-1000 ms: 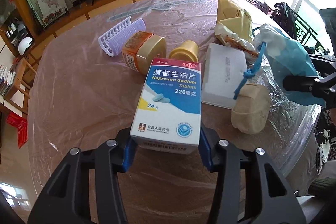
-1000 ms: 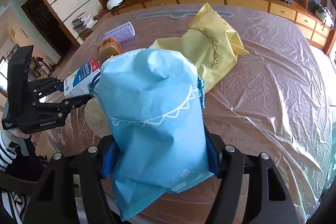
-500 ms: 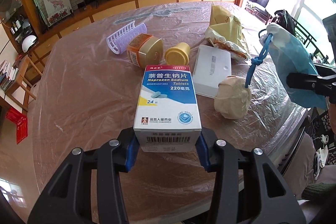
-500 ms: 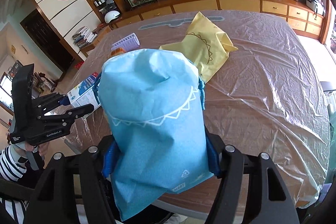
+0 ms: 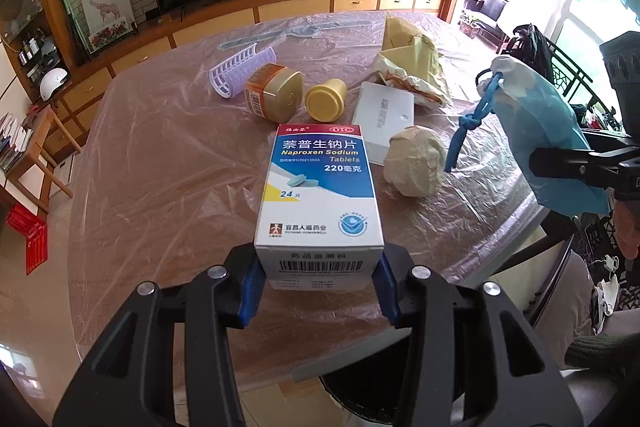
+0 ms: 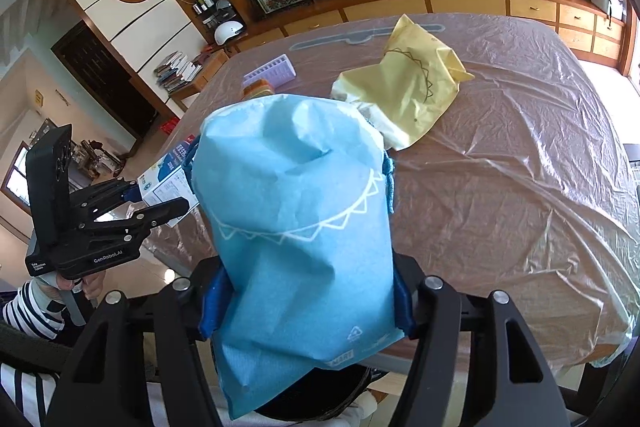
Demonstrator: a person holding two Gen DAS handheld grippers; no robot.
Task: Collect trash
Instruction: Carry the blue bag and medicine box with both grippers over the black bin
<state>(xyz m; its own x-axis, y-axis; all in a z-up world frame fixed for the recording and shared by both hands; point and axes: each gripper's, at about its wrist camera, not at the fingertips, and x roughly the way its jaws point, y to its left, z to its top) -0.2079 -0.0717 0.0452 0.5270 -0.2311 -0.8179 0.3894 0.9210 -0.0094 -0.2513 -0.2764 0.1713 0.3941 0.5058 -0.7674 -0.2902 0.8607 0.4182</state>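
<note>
Both claws loaded, both carried clear of the tabletop (image 5: 168, 155) edge, above a dark round bin rim (image 5: 384, 403) glimpsed low in each view; likely staging for a drop, judged from the task.

Left claw (image 5: 318, 281): pinching the medicine box (image 5: 320, 187) across its barcode end, blue pads (image 5: 250, 283) flat on both side faces. Box held lengthwise, printed face up, pointing out along the fingers. Firm, squared grip; jaws only as wide as the box.

Right claw (image 6: 306, 301): closing a little further on the blue drawstring bag (image 6: 296, 223), pads sunk into the soft lower half. Bag standing up out of the grip, gathered mouth and cord (image 6: 388, 183) at the far end. Soft fabric, so squeeze needed to keep it from slipping.

Left on the plastic-covered tabletop: crumpled beige wad (image 5: 414, 163), white flat box (image 5: 386, 117), yellow cap (image 5: 326, 99), orange jar (image 5: 274, 97), lilac roller (image 5: 240, 71), yellow bag (image 6: 408, 95). All well apart from either claw.
</note>
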